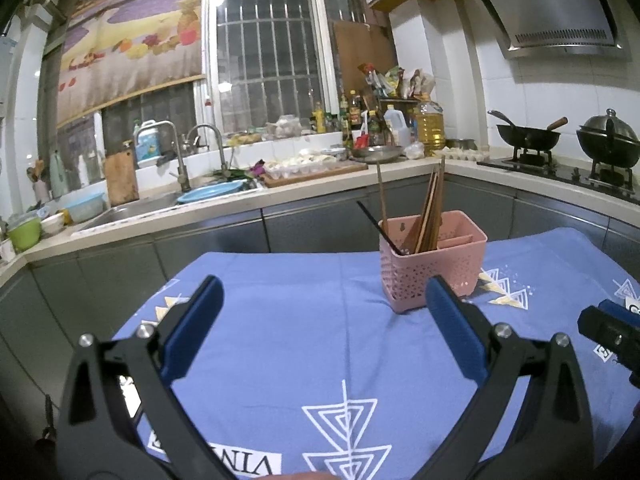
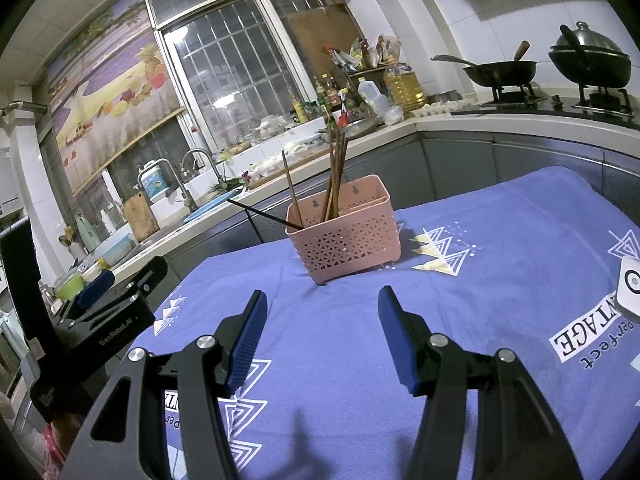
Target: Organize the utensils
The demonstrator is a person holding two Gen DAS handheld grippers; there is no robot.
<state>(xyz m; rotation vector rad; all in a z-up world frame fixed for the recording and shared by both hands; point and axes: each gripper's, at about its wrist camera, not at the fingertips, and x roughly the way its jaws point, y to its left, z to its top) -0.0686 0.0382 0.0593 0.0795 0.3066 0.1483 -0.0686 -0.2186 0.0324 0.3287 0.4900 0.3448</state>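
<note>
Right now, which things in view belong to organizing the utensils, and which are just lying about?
Part of the job:
- pink basket
- wooden chopsticks standing in it
- black chopstick leaning out

Just lying about:
- blue tablecloth
- wok
- oil bottle
- sink

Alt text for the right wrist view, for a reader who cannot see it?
A pink perforated plastic utensil basket holding wooden chopsticks stands on a blue patterned tablecloth, beyond the open, empty right gripper. The left gripper shows at the left edge; a kitchen counter lies behind.
</note>
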